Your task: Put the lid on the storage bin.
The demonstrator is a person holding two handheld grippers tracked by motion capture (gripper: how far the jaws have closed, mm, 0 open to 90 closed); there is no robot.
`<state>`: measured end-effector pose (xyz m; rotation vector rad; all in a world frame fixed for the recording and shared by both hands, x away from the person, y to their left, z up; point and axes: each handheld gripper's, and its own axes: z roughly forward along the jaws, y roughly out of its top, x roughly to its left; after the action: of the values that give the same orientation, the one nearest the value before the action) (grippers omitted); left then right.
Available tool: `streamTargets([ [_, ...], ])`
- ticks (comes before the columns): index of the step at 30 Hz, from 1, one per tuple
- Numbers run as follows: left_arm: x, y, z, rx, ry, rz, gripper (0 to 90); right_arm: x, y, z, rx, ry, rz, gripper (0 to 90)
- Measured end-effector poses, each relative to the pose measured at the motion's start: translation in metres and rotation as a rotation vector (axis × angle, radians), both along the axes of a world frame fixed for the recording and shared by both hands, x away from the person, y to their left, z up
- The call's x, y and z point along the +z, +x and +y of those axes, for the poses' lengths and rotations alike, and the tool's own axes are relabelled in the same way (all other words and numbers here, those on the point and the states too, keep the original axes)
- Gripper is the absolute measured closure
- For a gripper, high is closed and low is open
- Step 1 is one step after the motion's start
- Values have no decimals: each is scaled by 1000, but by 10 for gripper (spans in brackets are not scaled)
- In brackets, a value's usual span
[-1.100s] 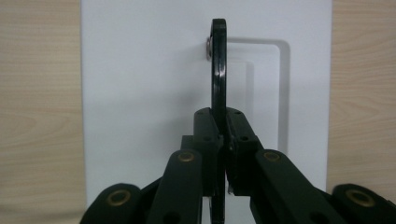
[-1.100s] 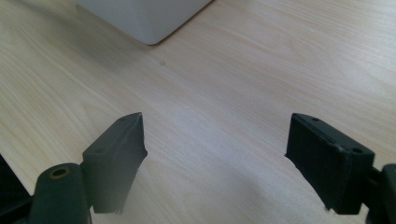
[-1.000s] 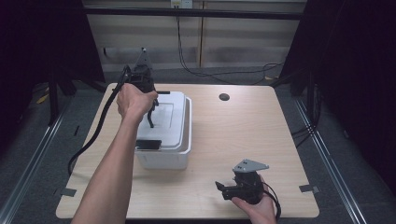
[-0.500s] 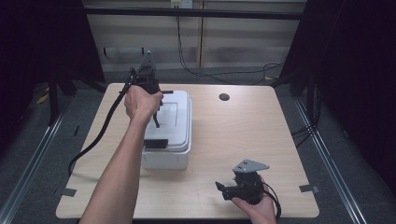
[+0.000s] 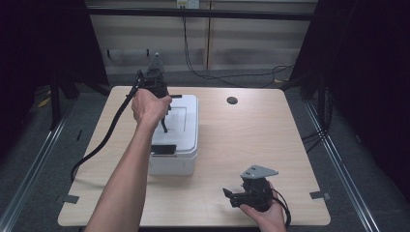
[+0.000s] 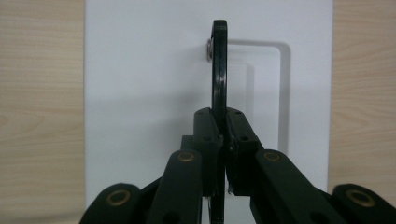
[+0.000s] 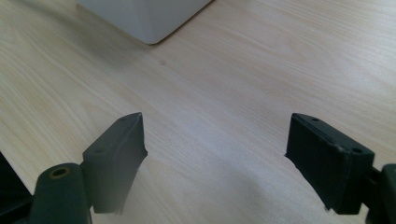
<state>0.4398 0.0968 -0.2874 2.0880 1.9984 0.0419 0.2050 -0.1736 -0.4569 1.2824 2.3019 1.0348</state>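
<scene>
High view: handle (image 5: 165, 123) higher (box (image 5: 176, 162) unmoved)

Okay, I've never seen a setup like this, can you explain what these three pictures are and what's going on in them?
There is no robot here: a person holds a hand tool with two black fingers in each hand. The high view looks down on a wooden table. The other two pictures come from small cameras riding on each tool, looking along its fingers.

On the table stands a white box with a lid and a thin black carrying handle. The left gripper is above the lid, its fingers closed on that handle, which stands up on edge. The right gripper is near the table's front edge, fingers wide apart over bare wood, holding nothing. A small dark round spot shows near the far edge.
</scene>
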Motion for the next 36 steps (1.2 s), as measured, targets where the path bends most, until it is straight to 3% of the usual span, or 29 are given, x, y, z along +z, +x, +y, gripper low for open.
streamTargets([
  [21, -3, -1, -1, -24, -4, 19, 846, 0, 0, 0, -1, 1, 5, 190],
  [36, -4, -6, 0, -22, -12, 8, 847, 0, 0, 0, -3, -4, 10, 190],
])
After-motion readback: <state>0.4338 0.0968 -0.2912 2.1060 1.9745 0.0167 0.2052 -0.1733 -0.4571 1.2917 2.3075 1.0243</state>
